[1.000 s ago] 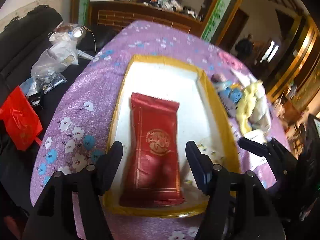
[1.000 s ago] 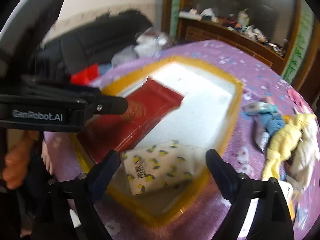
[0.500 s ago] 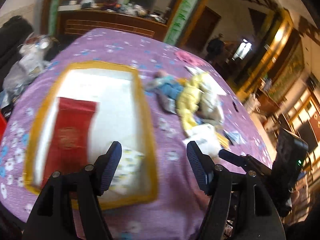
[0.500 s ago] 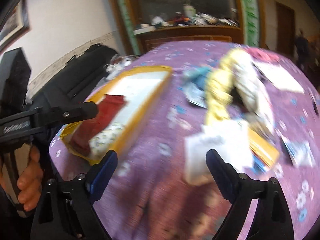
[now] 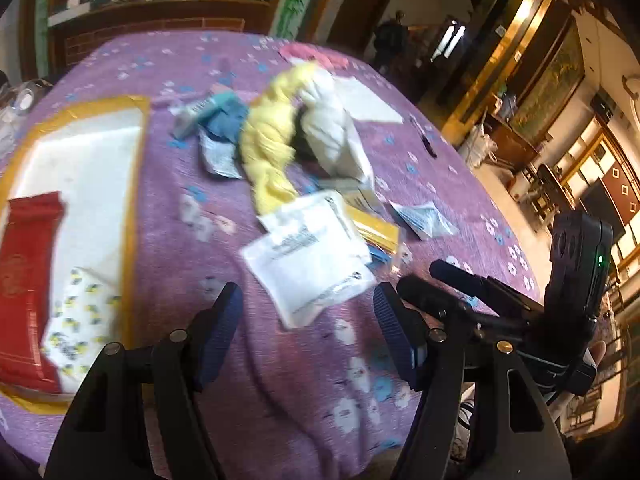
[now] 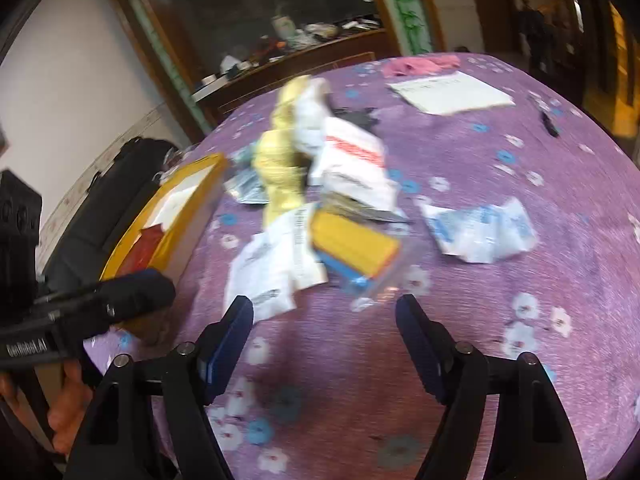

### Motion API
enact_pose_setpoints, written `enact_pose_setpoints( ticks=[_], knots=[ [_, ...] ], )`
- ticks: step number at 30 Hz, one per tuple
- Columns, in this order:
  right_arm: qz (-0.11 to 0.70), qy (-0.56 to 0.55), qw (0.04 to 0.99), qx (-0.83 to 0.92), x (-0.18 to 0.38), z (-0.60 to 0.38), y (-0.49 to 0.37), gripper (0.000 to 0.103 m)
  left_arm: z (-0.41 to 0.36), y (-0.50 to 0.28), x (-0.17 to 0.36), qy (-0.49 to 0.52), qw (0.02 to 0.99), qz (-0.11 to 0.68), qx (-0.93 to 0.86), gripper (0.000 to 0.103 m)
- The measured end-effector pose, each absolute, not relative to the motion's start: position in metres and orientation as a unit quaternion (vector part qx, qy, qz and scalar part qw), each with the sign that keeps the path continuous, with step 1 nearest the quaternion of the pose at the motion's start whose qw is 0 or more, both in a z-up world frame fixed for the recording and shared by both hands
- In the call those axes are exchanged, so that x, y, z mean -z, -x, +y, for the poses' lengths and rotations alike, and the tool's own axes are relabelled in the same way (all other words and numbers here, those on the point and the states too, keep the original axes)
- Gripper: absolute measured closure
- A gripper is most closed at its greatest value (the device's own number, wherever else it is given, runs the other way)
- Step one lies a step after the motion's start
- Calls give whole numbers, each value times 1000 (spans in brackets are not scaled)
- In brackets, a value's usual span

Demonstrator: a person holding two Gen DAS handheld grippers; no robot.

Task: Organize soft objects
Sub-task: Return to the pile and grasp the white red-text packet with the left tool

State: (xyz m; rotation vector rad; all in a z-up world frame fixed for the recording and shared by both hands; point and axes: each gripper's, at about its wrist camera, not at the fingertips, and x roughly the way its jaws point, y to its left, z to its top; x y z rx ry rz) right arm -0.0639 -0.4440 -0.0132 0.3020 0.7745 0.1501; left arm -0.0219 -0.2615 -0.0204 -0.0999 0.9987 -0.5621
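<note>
1. Left tongs (image 5: 306, 312): released, jaws spread wide, nothing between them; hovered above the purple flowered desk (image 5: 320, 380).
2. Right tongs (image 6: 324, 328): likewise released and empty, jaws well apart, over bare cloth.
3. White printed pouch (image 5: 308, 256): lay just ahead of the left tongs, between their tips in line of sight; judged the nearest candidate for pickup.
4. Yellow-rimmed tray (image 5: 136, 168): sat left of the left tongs, already holding a red packet (image 5: 24, 272) and a lemon-print pack (image 5: 76, 320) side by side.
5. Yellow packet in clear wrap (image 6: 352, 248): just ahead of the right tongs, touching the white pouch's edge.
6. Blue-white sachets (image 6: 480, 232): ahead and right of the right tongs, apart from the pile.
7. Yellow plush (image 5: 268, 148) and white plush (image 5: 328, 132): farther ahead, heaped together.
8. Risks, judged: overlapping pouches likely to be pinched two at once; slick wrap apt to slip from the pads; tablecloth liable to bunch into a low grasp; both tongs near enough to collide on one target.
</note>
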Motion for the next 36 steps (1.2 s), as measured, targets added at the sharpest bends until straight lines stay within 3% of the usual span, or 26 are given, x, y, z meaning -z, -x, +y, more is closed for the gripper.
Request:
enact_pose_setpoints(
  ticks=[5, 8, 10, 17, 24, 28, 34, 36],
  knots=[
    [386, -153, 909, -40, 14, -460, 63, 36, -287, 10, 29, 50, 822, 502, 263, 35],
    [383, -156, 910, -36, 14, -466, 68, 36, -309, 5, 33, 9, 829, 503, 246, 32],
    [382, -154, 911, -22, 15, -470, 67, 42, -321, 1, 37, -18, 836, 502, 221, 32],
    [387, -175, 905, -17, 22, -489, 67, 42, -342, 3, 61, -104, 841, 502, 169, 31],
    [389, -173, 905, -28, 24, -486, 63, 42, -295, 6, 44, -3, 850, 488, 197, 32],
    [392, -171, 903, -48, 24, -475, 59, 42, -264, 13, 31, 42, 862, 466, 194, 41],
    [396, -162, 899, -96, 17, -448, 45, 42, -233, 9, 36, 68, 865, 470, 159, 76],
    [397, -159, 898, -103, 14, -442, 37, 44, -228, 3, 41, 84, 858, 481, 163, 80]
  ],
)
